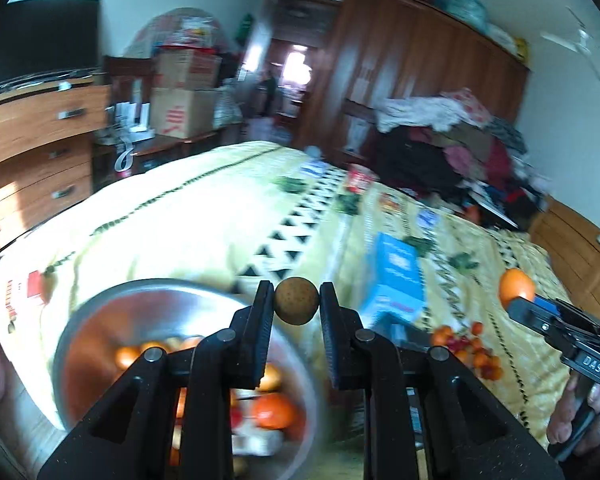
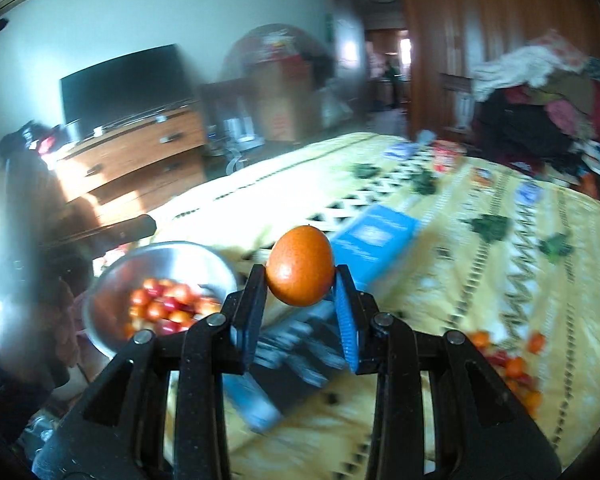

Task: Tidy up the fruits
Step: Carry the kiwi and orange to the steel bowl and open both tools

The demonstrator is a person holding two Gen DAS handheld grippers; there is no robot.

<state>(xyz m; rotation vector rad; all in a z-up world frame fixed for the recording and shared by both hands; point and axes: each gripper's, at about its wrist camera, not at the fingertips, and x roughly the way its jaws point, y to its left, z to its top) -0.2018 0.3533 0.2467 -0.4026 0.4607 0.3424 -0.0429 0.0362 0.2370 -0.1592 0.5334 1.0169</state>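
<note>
Two grippers, each loaded. A small brown round fruit (image 1: pixel 297 301) is clamped between the nearly closed pads of the left gripper (image 1: pixel 297 304), above the bed. An orange (image 2: pixel 300 266) is pinched by the right gripper (image 2: pixel 300 280), jaws narrow. A steel bowl (image 1: pixel 100 312) of mixed orange and red fruit is seen below left. Loose small fruits (image 1: pixel 470 346) are scattered on the yellow bedspread (image 1: pixel 180 220), near a blue box (image 1: pixel 394 280). Background is blurred.
</note>
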